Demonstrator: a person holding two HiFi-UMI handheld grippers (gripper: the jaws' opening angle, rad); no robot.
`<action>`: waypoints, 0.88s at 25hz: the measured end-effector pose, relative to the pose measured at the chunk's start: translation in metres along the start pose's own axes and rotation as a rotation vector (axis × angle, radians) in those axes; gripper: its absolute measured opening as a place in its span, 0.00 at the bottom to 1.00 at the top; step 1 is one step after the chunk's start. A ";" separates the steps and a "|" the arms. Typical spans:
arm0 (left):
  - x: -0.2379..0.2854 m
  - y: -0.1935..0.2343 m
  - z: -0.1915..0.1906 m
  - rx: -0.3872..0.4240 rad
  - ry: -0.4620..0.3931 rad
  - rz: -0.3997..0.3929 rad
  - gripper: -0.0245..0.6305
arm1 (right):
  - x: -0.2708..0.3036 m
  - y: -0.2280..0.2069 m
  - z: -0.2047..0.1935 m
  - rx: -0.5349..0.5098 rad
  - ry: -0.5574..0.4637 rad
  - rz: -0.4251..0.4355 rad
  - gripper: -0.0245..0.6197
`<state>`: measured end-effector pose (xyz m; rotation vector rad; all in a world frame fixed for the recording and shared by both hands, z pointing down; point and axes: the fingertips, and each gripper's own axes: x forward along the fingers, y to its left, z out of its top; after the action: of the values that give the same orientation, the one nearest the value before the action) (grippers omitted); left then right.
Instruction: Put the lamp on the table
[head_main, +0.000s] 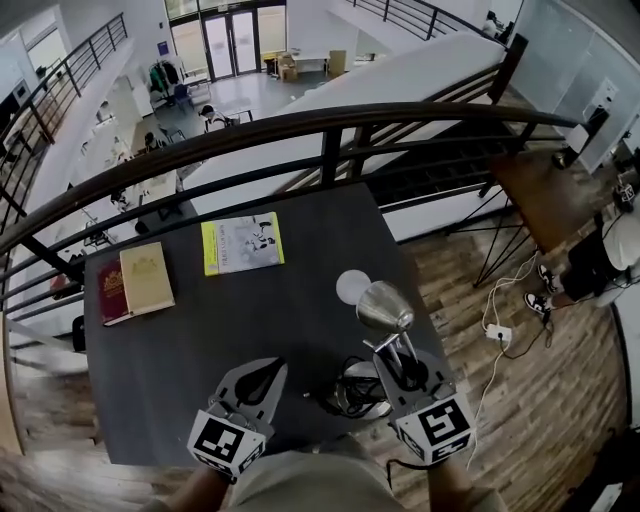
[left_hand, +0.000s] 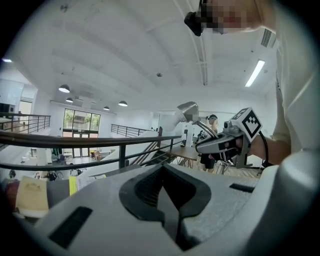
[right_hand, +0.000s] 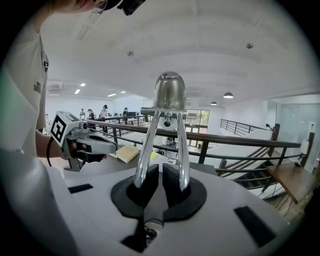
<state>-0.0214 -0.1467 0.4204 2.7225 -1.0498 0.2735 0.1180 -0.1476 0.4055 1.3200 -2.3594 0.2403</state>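
The chrome lamp (head_main: 385, 306) hangs just above the dark table (head_main: 200, 350), near its front right corner. My right gripper (head_main: 402, 362) is shut on the lamp's lower stem. In the right gripper view the lamp (right_hand: 169, 92) stands upright, its two thin chrome rods rising on either side of the nearly shut pads of the right gripper (right_hand: 160, 186). The lamp's black cord (head_main: 352, 392) lies coiled on the table beside the gripper. My left gripper (head_main: 258, 386) hovers at the table's front, shut and empty; its jaws (left_hand: 165, 200) meet with nothing between them.
A yellow-green book (head_main: 242, 243) and a tan book (head_main: 146, 277) stacked on a dark red one lie at the table's far left. A pale round disc (head_main: 352, 287) lies beyond the lamp. A dark railing (head_main: 300, 125) runs behind the table, with an open drop beyond.
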 end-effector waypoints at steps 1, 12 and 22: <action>0.001 0.000 -0.002 -0.005 0.006 0.006 0.04 | 0.003 -0.003 -0.001 -0.008 0.003 0.003 0.08; 0.035 0.030 0.015 0.009 -0.048 0.054 0.04 | 0.039 -0.047 0.006 0.023 0.003 0.030 0.08; 0.107 0.097 0.078 0.092 -0.178 0.051 0.04 | 0.103 -0.114 0.084 -0.057 -0.063 0.011 0.08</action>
<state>-0.0011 -0.3055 0.3842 2.8476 -1.1823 0.0908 0.1440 -0.3173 0.3699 1.3062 -2.4075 0.1353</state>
